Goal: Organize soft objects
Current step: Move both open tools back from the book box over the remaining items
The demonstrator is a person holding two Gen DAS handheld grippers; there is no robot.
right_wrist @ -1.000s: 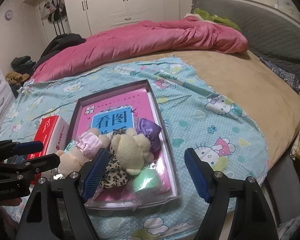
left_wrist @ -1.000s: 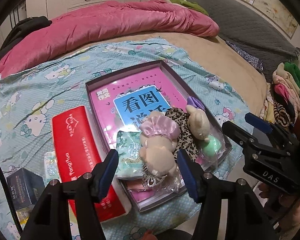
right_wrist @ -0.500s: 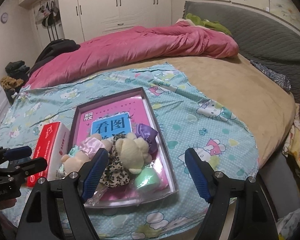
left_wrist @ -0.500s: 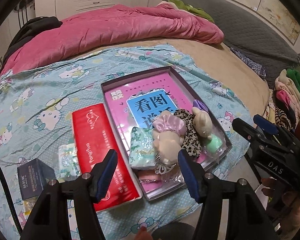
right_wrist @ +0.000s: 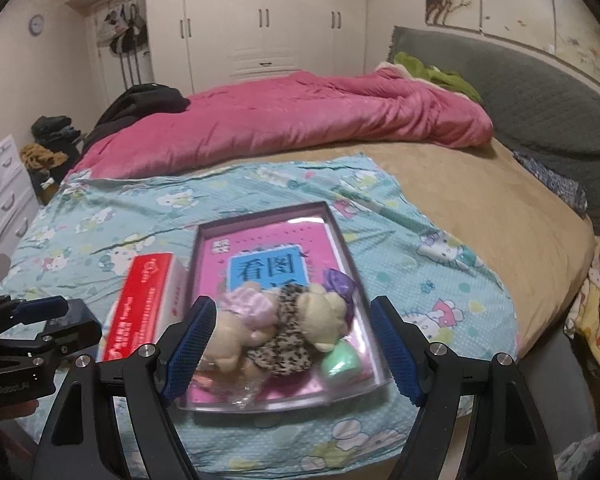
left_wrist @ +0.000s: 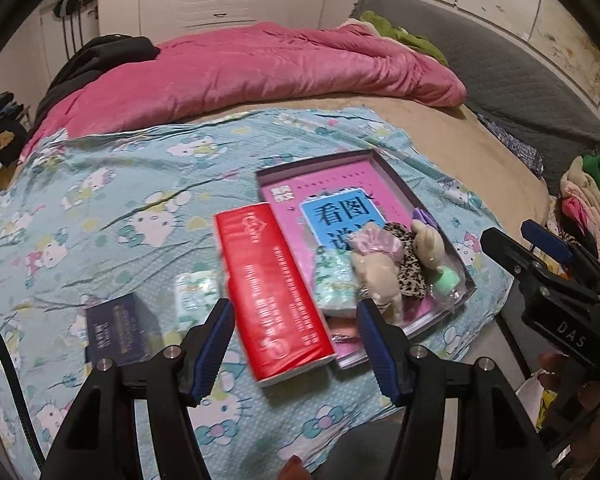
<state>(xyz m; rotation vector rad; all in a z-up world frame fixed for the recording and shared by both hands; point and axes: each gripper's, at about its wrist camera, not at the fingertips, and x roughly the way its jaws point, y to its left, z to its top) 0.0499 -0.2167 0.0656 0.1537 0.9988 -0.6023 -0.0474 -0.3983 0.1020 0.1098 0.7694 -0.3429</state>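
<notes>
A shallow box lies on the Hello Kitty sheet, with a pink book in it. At its near end lie soft toys: a beige bear with a pink cap, a second beige bear, leopard-print cloth, a purple bow, a green soft piece and a tissue pack. My left gripper is open and empty, above the red box. My right gripper is open and empty, just short of the toys.
A red tissue box lies left of the shallow box. A small tissue pack and a dark blue box lie further left. A pink quilt covers the far side. Folded clothes are stacked at right. The bed edge is near.
Both grippers have pulled back and up from the toys. The left one has also swung left, from over the toys to over the red box. Both stayed open.
</notes>
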